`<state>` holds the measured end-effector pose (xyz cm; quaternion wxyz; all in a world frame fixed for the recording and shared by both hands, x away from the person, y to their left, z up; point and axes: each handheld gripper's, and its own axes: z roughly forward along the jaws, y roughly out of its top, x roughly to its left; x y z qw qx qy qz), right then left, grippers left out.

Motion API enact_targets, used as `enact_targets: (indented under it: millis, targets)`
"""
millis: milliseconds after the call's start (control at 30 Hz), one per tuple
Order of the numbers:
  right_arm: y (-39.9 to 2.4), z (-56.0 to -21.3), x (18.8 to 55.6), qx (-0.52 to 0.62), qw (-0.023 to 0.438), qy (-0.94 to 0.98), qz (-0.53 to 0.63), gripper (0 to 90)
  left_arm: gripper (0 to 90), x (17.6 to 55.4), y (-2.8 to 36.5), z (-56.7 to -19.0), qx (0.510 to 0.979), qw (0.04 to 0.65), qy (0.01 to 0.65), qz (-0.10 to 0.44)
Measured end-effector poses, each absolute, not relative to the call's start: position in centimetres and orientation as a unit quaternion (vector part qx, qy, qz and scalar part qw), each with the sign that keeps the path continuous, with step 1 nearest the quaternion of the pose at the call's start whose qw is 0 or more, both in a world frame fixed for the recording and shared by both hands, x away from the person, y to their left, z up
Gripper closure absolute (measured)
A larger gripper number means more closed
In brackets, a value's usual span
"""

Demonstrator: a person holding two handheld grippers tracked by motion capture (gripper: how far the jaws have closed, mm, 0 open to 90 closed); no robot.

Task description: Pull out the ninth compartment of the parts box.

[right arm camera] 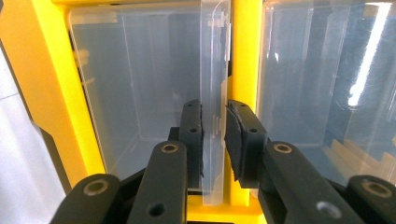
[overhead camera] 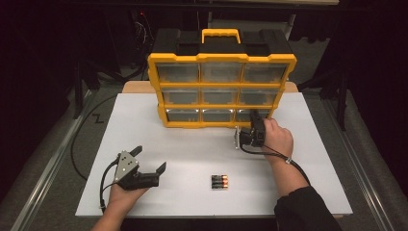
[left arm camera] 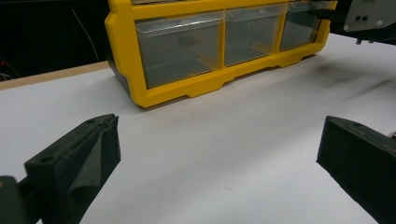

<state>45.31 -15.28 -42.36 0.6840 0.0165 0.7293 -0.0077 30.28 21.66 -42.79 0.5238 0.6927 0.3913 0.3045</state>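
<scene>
A yellow and black organizer (overhead camera: pixel 222 58) with clear drawers stands upright at the back of the white table (overhead camera: pixel 192 144). My right gripper (overhead camera: pixel 255 121) reaches its bottom right drawer (overhead camera: pixel 242 115). In the right gripper view, turned on its side, the gripper (right arm camera: pixel 214 135) has both pads against the drawer's clear plastic handle (right arm camera: pixel 215 70), beside the yellow frame (right arm camera: pixel 243 46). My left gripper (overhead camera: pixel 150 159) rests at the front left of the table. Its jaws stand wide open (left arm camera: pixel 219 154) with nothing between them, facing the organizer (left arm camera: pixel 187 88).
A small pack of batteries (overhead camera: pixel 219 181) lies on the table near the front edge, between the two hands. The room around the table is dark, with cables on the floor at the left.
</scene>
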Motion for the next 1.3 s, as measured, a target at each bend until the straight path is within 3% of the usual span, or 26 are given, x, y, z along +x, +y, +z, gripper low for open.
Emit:
enact_targets:
  millis: [1300]
  targets:
    - [-15.3, -42.1, 43.3, 0.030, 0.682, 0.731, 0.008, 81.0, 0.2, 30.3, 21.9, -42.9, 0.690, 0.526, 0.394, 0.304]
